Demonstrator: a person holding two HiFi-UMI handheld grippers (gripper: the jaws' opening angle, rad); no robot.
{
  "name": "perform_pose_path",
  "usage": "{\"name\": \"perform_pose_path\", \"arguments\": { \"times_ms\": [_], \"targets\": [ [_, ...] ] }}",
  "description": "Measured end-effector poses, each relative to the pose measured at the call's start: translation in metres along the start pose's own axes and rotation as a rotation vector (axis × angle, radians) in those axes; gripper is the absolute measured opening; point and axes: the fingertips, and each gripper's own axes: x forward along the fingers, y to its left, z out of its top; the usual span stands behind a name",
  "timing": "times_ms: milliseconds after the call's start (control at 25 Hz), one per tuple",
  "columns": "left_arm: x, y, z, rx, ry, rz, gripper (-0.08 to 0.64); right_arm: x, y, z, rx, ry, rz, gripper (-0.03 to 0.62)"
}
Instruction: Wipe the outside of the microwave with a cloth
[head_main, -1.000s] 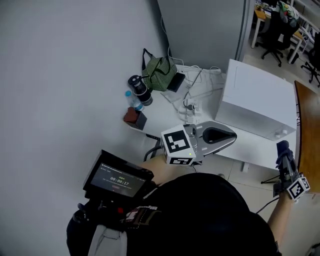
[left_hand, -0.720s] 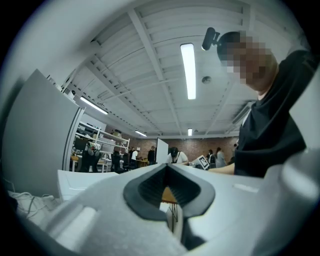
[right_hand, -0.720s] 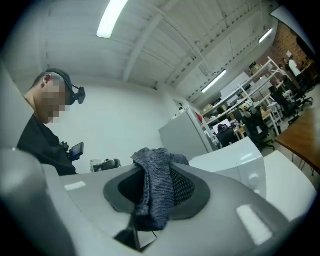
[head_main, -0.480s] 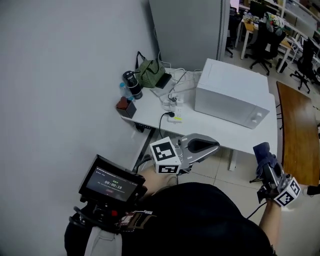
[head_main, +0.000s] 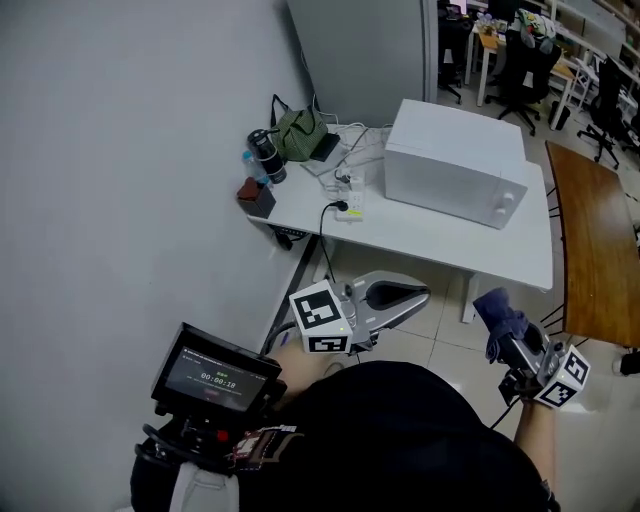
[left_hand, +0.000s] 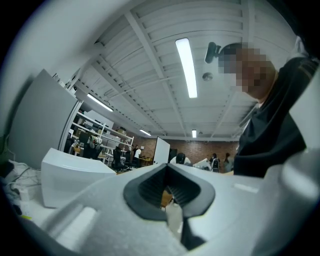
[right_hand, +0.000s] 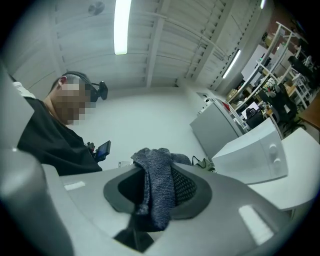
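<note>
Right gripper view: my right gripper (right_hand: 156, 165) pinches a blue-grey knitted cloth (right_hand: 160, 195) mid-fold; soft, limp, light, hold judged secure. My left gripper (left_hand: 167, 172) has its jaws pressed together, empty. White microwave (head_main: 455, 165) stands on the desk (head_main: 440, 250), well apart

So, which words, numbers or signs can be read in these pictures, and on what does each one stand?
"00:00:18", as well as it can be read: on the screen at the person's chest.
The small line above that number: too small to read.
The left cube and the right cube: black square patterns only, no letters.
The microwave: no label can be read.
</note>
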Motion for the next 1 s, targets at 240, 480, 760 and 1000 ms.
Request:
{"name": "perform_pose_path", "arguments": {
  "times_ms": [240, 480, 760, 1000],
  "targets": [
    [-0.059, 0.002, 0.011, 0.022, -0.010, -0.028, 0.005, 0.050, 0.030, -0.004, 0.007, -0.043, 0.021, 0.109],
    [-0.108, 0.008, 0.026, 0.038, -0.021, -0.028, 0.005, 0.100, 0.053, -0.017, 0.011, 0.018, 0.037, 0.109],
    [-0.122, 0.014, 0.034, 0.041, -0.060, -0.033, 0.005, 0.109, 0.062, -0.012, -0.031, 0.047, 0.008, 0.107],
    [-0.112, -0.004, 0.052, 0.052, -0.069, -0.036, 0.005, 0.094, 0.069, 0.009, -0.051, 0.039, -0.032, 0.106]
  ]
}}
